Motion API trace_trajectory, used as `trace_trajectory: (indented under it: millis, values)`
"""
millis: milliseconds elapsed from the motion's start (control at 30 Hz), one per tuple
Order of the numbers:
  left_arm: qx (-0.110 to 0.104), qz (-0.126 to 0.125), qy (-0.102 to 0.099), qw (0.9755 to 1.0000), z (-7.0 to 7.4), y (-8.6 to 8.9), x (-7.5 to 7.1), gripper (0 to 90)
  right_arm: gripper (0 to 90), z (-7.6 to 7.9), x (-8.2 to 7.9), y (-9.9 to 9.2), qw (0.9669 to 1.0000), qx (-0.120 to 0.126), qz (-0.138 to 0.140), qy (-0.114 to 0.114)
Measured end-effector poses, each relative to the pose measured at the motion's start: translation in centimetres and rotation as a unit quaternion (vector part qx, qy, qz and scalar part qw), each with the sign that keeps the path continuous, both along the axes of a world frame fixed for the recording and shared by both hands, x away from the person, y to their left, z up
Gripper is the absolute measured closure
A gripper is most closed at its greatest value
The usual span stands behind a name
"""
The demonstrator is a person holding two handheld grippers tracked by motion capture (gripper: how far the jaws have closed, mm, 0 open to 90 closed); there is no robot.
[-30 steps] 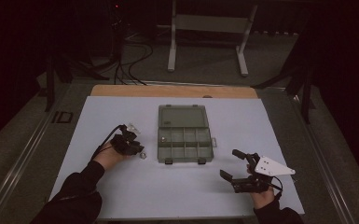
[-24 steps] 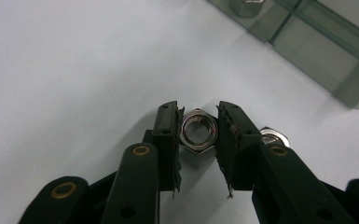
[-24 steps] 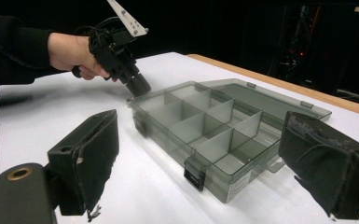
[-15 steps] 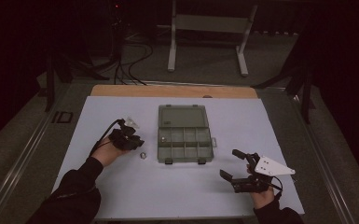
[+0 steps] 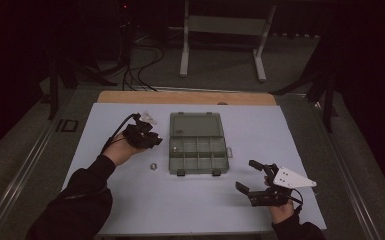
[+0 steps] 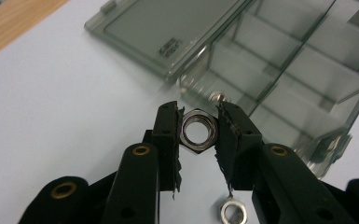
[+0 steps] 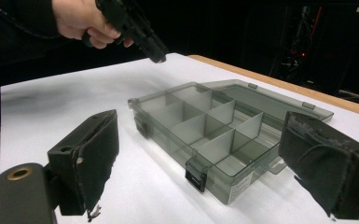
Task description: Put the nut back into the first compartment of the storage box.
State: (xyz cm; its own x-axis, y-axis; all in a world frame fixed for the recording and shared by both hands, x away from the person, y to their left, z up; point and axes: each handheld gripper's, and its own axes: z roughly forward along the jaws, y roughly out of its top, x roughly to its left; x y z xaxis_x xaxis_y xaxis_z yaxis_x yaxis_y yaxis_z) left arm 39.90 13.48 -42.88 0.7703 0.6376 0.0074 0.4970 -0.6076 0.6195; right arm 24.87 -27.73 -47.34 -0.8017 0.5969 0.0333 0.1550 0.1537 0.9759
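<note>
Left gripper [image 6: 197,128]: your jaws are clamped on the held nut [image 6: 196,131], one pad on each side of it, and nothing else is between them.
Held nut: a bright hex nut, raised off the counter [image 5: 130,210] just left of the organiser box [image 5: 198,150], near its left edge. In the left gripper view its bore faces back along the jaws toward the camera, so its short axis runs along the gripper and its flat faces stand across it.
Loose nut [image 5: 153,166]: it lies flat on the white counter, nearer you than your left gripper and just left of the box's near-left corner, bore facing up.
Organiser box: clear grey, in the middle of the counter, long side running left to right, lid [image 5: 195,124] laid open flat on the far side.
Small nut in box [image 5: 174,148]: it sits in the far-left compartment.
Right gripper [image 5: 253,176]: your jaws stand wide apart and hold nothing; it is near you on the right, well apart from the box.
</note>
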Motion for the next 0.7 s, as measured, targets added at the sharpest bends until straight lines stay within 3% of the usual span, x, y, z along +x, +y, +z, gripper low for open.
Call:
trace_trajectory:
  millis: [300,700]
  values:
    - [-0.006,-0.015,-0.004,0.9999,0.6,-2.4,1.2,71.0,12.3,0.0,0.0,0.0,1.0000,0.001,0.000,0.000]
    - [-0.006,-0.012,0.009,0.9999,-1.3,-4.8,2.3,70.9,12.3,0.0,0.0,-0.1,1.0000,0.002,0.002,0.000]
